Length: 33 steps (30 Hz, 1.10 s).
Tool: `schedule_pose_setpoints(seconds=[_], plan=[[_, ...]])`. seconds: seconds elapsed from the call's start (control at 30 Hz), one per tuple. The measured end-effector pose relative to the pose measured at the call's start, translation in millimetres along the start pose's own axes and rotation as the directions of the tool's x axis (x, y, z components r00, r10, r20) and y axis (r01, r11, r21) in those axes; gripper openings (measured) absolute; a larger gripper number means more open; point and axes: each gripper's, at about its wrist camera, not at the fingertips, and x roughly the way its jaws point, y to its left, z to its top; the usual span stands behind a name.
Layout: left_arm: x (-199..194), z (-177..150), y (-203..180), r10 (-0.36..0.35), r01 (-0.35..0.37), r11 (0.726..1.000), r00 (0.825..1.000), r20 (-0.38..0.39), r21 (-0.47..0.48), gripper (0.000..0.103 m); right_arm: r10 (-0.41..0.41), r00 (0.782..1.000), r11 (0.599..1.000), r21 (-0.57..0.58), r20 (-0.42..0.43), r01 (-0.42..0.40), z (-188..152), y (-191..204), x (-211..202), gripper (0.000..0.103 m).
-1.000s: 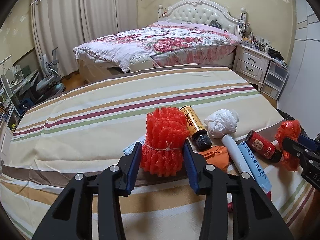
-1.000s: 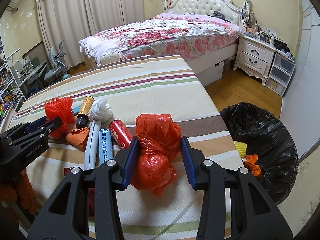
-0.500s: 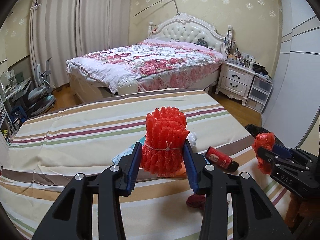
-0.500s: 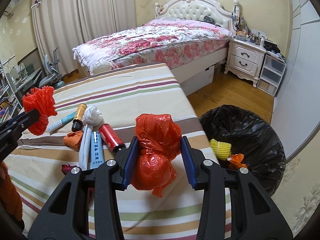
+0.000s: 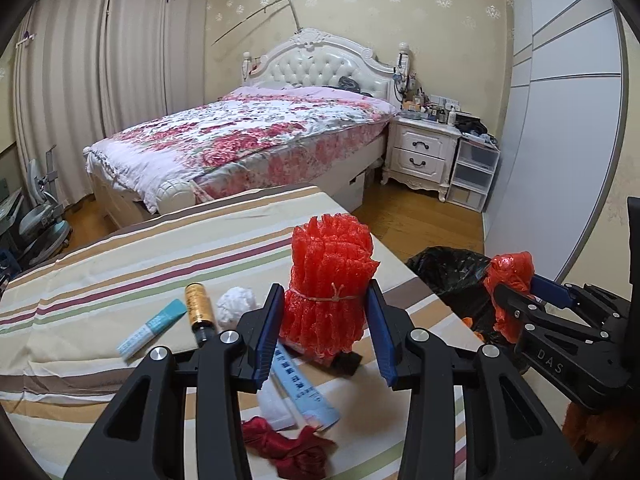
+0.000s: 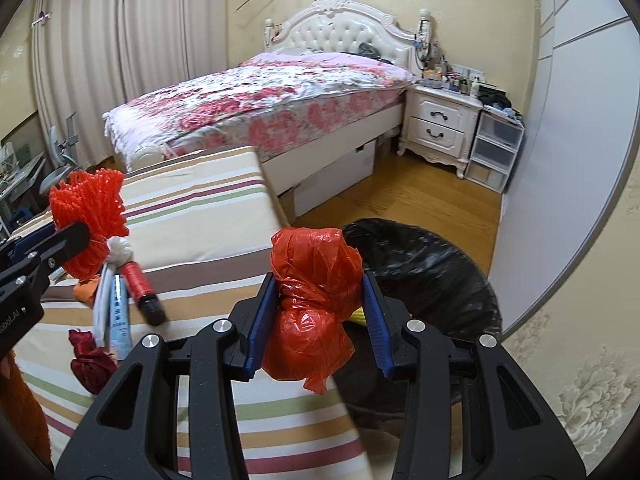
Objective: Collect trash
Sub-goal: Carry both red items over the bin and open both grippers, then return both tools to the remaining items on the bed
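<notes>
My left gripper (image 5: pixel 326 328) is shut on a red foam net bundle (image 5: pixel 330 280) tied with string, held above the striped table (image 5: pixel 120 264); the bundle also shows in the right wrist view (image 6: pixel 90 212). My right gripper (image 6: pixel 316 316) is shut on a crumpled red plastic bag (image 6: pixel 314 300), held at the table's right edge beside the black trash bag bin (image 6: pixel 432 272). The bin (image 5: pixel 448 276) and the red bag (image 5: pixel 510 280) show in the left wrist view. Yellow and orange scraps lie in the bin.
On the table lie a brown bottle (image 5: pixel 198 312), a white wad (image 5: pixel 236 306), blue-white tubes (image 5: pixel 150 330), a red bottle (image 6: pixel 140 284) and a dark red cloth (image 5: pixel 286 446). A bed (image 5: pixel 248 140) and nightstand (image 5: pixel 424 148) stand behind.
Both grippers have lifted and swung right toward the black bin, each still holding its item. The right gripper now sits at the table's edge next to the bin.
</notes>
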Motion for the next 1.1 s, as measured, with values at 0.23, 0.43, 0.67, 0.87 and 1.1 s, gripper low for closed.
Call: schedule_pose_setpoints(seconds=[0.23, 0.43, 0.67, 0.87, 1.1], plan=[[24.4, 4.6, -41.6, -0.04, 0.041, 0.997, 0.999, -0.015, 0.063, 0.042, -0.044, 0.999, 0.999, 0.023, 0.002, 0.044, 3.3, -28.2, 6.6, 0.041], [48.5, 8.8, -67.1, -0.057, 0.062, 0.993, 0.997, -0.048, 0.1, 0.042, -0.071, 0.997, 0.996, 0.049, -0.006, 0.071, 3.4, -49.4, 20.4, 0.041], [75.0, 11.2, -89.8, -0.066, 0.077, 0.987, 0.994, -0.083, 0.144, 0.042, -0.092, 0.996, 0.992, 0.08, -0.021, 0.093, 2.7, -71.8, 40.0, 0.041], [98.3, 14.0, -104.5, -0.07, 0.087, 0.983, 0.992, -0.108, 0.164, 0.043, -0.1, 0.994, 0.988, 0.111, -0.037, 0.104, 2.0, -87.3, 54.3, 0.041], [108.3, 13.3, -105.3, -0.05, 0.068, 0.986, 0.992, -0.114, 0.151, 0.073, -0.117, 0.993, 0.982, 0.142, -0.034, 0.12, 1.7, -99.3, 62.3, 0.055]])
